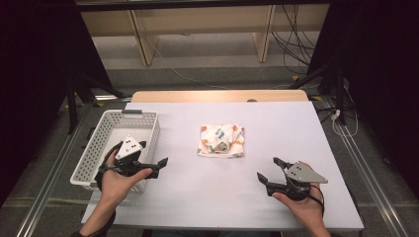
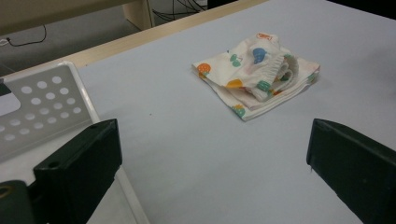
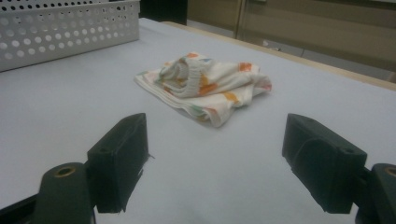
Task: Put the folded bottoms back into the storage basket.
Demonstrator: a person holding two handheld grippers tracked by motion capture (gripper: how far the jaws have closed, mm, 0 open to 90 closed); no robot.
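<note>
From the high view a folded, soft printed cloth [image 1: 221, 141] lay mid-table on the smooth pale table [image 1: 296, 128] beside a perforated white basket [image 1: 101, 129], well apart from both empty, wide-jawed grippers, the left gripper [image 1: 154, 167] and right gripper [image 1: 269, 173], while each gripper view showed it ahead of its spread jaws.

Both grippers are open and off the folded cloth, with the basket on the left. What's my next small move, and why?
Probably ease the right gripper forward toward the folded cloth. Its jaws stand open with nothing between them, and the cloth lies untouched mid-table, straight ahead in the right gripper view. The left gripper, also open, hovers by the white basket.
</note>
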